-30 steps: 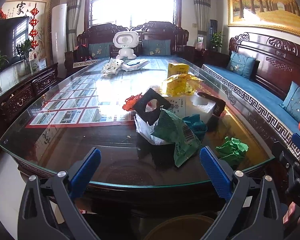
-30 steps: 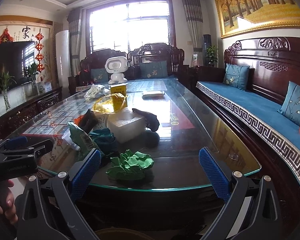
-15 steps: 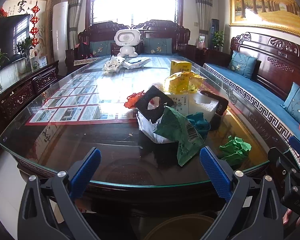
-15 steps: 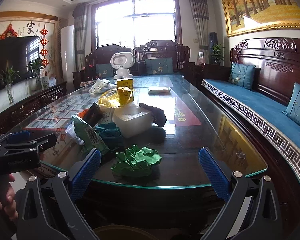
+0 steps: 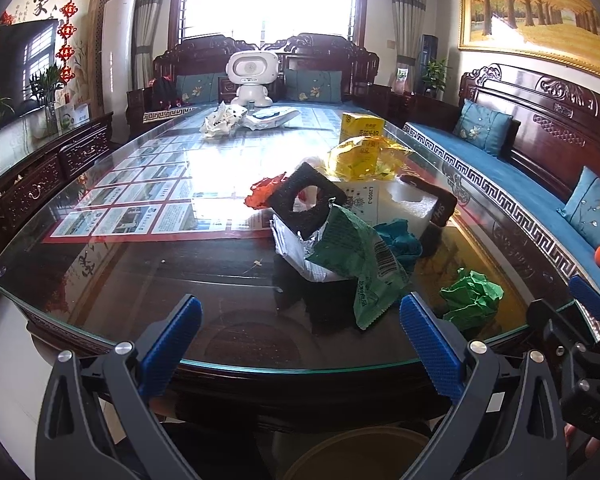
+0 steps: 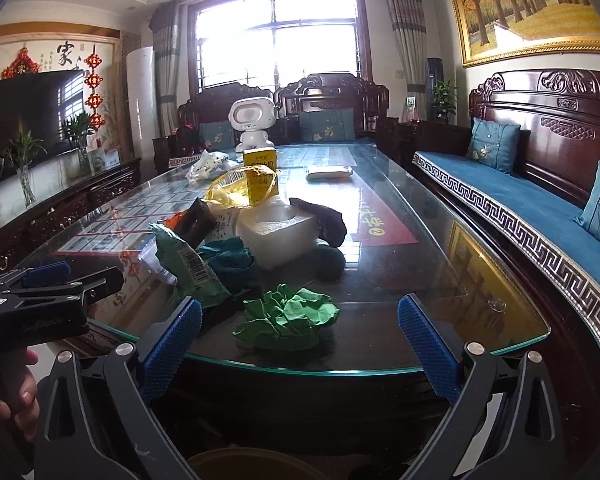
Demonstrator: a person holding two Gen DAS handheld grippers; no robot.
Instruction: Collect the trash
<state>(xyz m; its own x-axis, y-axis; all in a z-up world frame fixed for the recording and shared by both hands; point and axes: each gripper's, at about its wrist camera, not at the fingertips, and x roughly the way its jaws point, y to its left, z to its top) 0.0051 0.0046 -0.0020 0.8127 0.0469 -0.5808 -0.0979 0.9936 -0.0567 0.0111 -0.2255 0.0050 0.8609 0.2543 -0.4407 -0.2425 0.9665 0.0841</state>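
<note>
A pile of trash lies on the glass table [image 5: 140, 280]: a green foil wrapper [image 5: 360, 264], black foam frame [image 5: 306, 200], white foam block [image 5: 408, 204], teal crumpled paper [image 5: 400, 236], red scrap [image 5: 264, 194], yellow bag [image 5: 364, 156]. A crumpled green paper ball [image 5: 470, 298] [image 6: 288, 316] lies near the front edge. My left gripper [image 5: 300, 340] is open and empty, short of the wrapper. My right gripper [image 6: 300, 340] is open and empty, just in front of the green ball. The wrapper also shows in the right wrist view [image 6: 188, 264].
A yellow carton [image 6: 260, 172], white crumpled paper [image 5: 222, 120], a flat white packet [image 6: 328, 173] and a white robot toy [image 5: 252, 76] sit farther back. A blue-cushioned bench [image 6: 520, 208] runs along the right. A round bin rim [image 5: 356, 456] shows below the table edge.
Both grippers have risen slightly and edged toward the table; the right gripper now frames the green paper ball more centrally. Nothing on the table has moved.
</note>
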